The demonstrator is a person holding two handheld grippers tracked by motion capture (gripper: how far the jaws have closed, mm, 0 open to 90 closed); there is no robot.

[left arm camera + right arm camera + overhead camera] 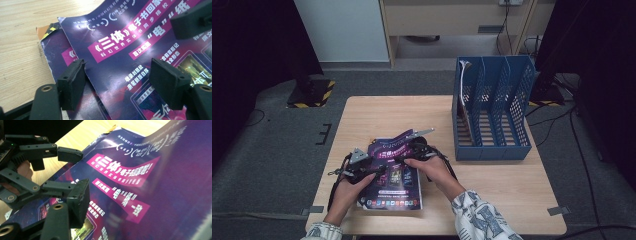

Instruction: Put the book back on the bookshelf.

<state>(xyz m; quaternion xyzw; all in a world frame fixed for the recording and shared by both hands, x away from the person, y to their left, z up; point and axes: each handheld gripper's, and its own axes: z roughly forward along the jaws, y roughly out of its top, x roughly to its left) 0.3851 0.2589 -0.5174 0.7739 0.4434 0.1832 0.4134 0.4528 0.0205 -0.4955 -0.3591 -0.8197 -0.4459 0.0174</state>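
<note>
- While both hands sit low at the near-left of the table (492, 200), we're working on the purple magazine (394, 182) lying there on a second copy beneath it.
- We've got the top cover bowed upward at its far end, so this looks like the lifting step: peeling the upper magazine off the one below.
- Left gripper (117, 82): jaws spread, straddling the magazine's left edge, one pad (72, 83) right at that edge, the other resting over the cover. No pinch that we can see.
- Right gripper (419, 147): at the far right of the cover. In the right gripper view one pad (78, 200) stands by the glossy page, which curls up close past the lens; whether it's actually pinching, we can't tell.
- Next, we judge, we need a firm hold on the raised edge, then a carry toward the blue file rack (492, 112) at the table's far right.
</note>
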